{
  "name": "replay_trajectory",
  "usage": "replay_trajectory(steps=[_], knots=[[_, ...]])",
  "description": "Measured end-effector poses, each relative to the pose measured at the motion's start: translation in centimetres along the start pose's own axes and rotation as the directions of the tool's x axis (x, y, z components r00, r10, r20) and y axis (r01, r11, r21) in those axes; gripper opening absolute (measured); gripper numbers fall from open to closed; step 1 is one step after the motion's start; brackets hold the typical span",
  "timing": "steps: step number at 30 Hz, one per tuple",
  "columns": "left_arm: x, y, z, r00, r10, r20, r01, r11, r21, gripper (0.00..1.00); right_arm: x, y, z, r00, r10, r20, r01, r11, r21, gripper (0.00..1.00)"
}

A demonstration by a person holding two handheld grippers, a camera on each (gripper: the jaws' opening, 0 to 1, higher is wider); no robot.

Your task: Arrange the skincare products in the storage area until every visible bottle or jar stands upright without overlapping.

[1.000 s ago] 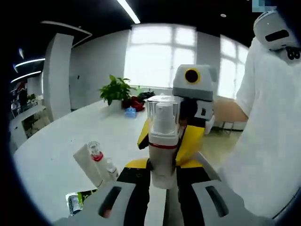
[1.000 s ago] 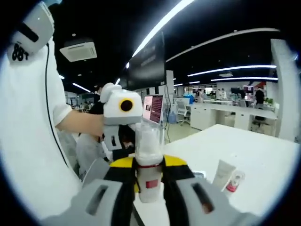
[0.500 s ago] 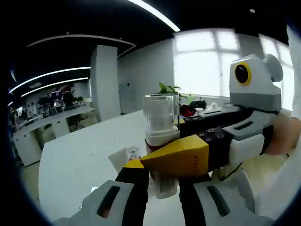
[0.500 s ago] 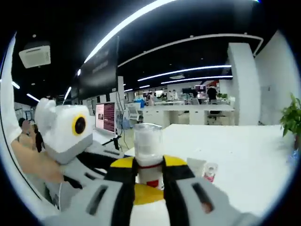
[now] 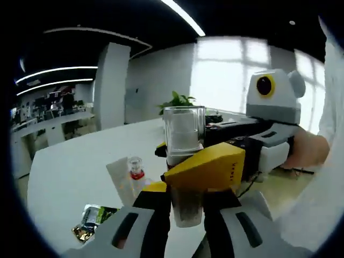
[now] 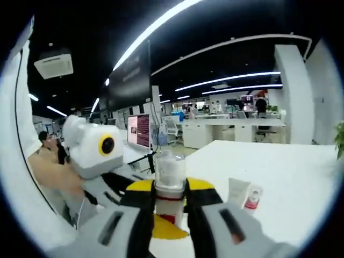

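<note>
Both the left gripper (image 5: 187, 207) and right gripper (image 6: 171, 207) pinch one upright pump bottle (image 5: 184, 145), held above the desk (image 5: 70, 177). Beyond it, a tube (image 5: 119, 180) and sachet (image 5: 91, 219) lie flat: arranging remains unfinished.
</note>
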State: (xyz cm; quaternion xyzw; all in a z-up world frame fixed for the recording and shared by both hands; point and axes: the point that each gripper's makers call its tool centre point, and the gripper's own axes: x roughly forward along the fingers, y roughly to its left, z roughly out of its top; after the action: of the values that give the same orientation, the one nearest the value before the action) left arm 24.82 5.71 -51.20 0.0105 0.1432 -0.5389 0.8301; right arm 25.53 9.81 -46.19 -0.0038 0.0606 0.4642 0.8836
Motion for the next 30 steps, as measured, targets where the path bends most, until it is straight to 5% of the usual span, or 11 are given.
replay_trajectory(steps=[5,8,11,20,24,30], knots=[[-0.7,-2.3,-0.1,0.978,-0.209,-0.018,0.209,0.978,-0.008,0.19,-0.9,1.6,0.9,0.984,0.17,0.053,-0.172,0.984,0.038,0.24],[-0.9,-2.5,-0.3,0.963,-0.268,-0.037,0.269,0.963,0.009,0.19,-1.0,1.8,0.8,0.979,0.201,0.037,-0.202,0.979,0.029,0.24],[-0.6,-2.4,-0.5,0.96,-0.273,-0.063,0.275,0.961,0.025,0.19,-0.8,1.8,0.5,0.977,0.212,0.008,-0.212,0.977,-0.012,0.24],[0.0,-2.3,-0.4,0.952,-0.297,-0.078,0.3,0.953,0.045,0.19,-0.8,1.3,1.3,0.98,0.191,0.054,-0.191,0.982,0.004,0.22],[0.3,-1.2,-0.8,0.963,-0.242,-0.12,0.252,0.965,0.075,0.19,-0.7,0.6,0.9,0.988,0.148,0.038,-0.148,0.989,-0.017,0.22],[0.3,-0.1,-1.9,0.962,-0.19,-0.195,0.218,0.967,0.135,0.22,-0.4,0.1,0.5,0.995,0.103,0.019,-0.102,0.994,-0.05,0.22]])
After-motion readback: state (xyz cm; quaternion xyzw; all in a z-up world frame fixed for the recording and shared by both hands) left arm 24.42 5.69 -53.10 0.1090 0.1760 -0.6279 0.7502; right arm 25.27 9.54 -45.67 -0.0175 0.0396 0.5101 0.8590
